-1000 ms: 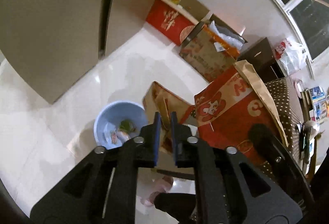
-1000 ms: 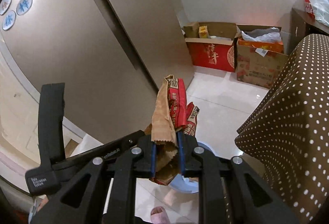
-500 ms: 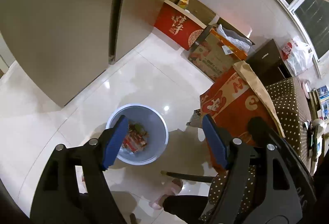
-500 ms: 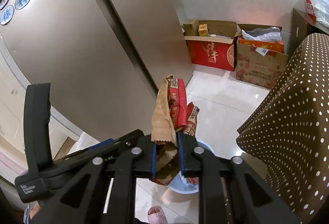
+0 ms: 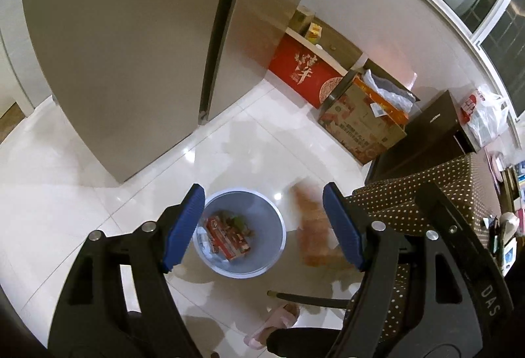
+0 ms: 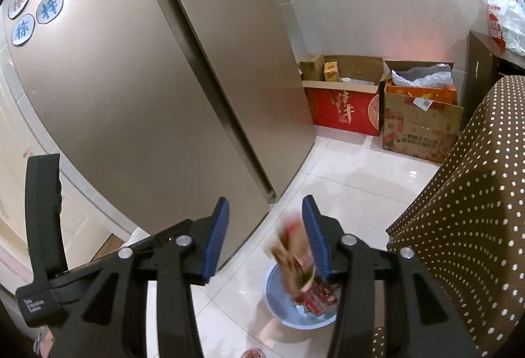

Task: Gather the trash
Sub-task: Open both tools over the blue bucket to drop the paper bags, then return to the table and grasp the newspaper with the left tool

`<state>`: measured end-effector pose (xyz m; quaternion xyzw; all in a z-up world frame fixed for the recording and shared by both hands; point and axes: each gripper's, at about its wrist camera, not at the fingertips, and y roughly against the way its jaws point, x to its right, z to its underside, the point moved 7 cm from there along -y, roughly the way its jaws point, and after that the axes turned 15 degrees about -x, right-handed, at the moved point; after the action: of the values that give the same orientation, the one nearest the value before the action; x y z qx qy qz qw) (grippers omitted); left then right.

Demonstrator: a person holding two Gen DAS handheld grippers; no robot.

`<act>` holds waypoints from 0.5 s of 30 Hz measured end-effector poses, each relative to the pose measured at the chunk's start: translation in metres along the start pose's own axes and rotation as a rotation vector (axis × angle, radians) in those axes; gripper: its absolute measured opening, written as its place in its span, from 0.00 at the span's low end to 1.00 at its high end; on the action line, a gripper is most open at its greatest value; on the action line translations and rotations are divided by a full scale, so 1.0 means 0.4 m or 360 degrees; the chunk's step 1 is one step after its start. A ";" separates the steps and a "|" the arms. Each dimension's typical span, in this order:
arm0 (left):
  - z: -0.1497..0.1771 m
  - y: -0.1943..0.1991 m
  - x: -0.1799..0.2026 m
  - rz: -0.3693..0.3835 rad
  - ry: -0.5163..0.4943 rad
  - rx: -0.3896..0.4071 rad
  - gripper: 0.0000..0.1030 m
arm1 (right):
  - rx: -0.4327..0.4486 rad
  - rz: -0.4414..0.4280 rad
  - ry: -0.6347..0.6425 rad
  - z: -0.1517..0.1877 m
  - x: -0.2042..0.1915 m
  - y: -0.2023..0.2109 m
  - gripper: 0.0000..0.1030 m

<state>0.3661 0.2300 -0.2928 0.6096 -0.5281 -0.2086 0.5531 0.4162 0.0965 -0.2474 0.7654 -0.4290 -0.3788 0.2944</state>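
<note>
A pale blue bin [image 5: 279,228] stands on the white floor, with a red carton [image 5: 226,236] and other scraps inside. My left gripper [image 5: 262,194] hangs open above the bin with nothing between its blue pads. A crumpled brown and red paper bag [image 6: 293,259] is blurred and falling between the opening jaws of my right gripper [image 6: 265,203], close to the right pad [image 6: 315,236] but not pinched. It drops toward the bin [image 6: 279,302]. In the left wrist view the same bag [image 5: 311,226] shows as a blur by the bin's right rim.
A tall beige fridge [image 5: 131,46] stands at the left. A red gift box [image 5: 305,72] and a printed cardboard box [image 5: 361,125] sit by the far wall. A brown polka-dot tablecloth [image 6: 475,210] fills the right. A person's pink slipper [image 5: 272,325] is near a chair leg [image 5: 305,299].
The left gripper opened, let go of the paper bag and rose away from it. The right gripper has now opened too, and the bag it held upright is falling toward the bin.
</note>
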 end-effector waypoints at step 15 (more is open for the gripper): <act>0.084 0.147 0.217 0.0109 -0.0264 0.0105 0.74 | 0.0188 0.0090 -0.0141 0.051 0.114 0.288 0.47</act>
<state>0.3447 0.1487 -0.2217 0.5897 -0.5992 -0.2218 0.4940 0.3650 0.0012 -0.1840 0.7514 -0.4847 -0.3779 0.2400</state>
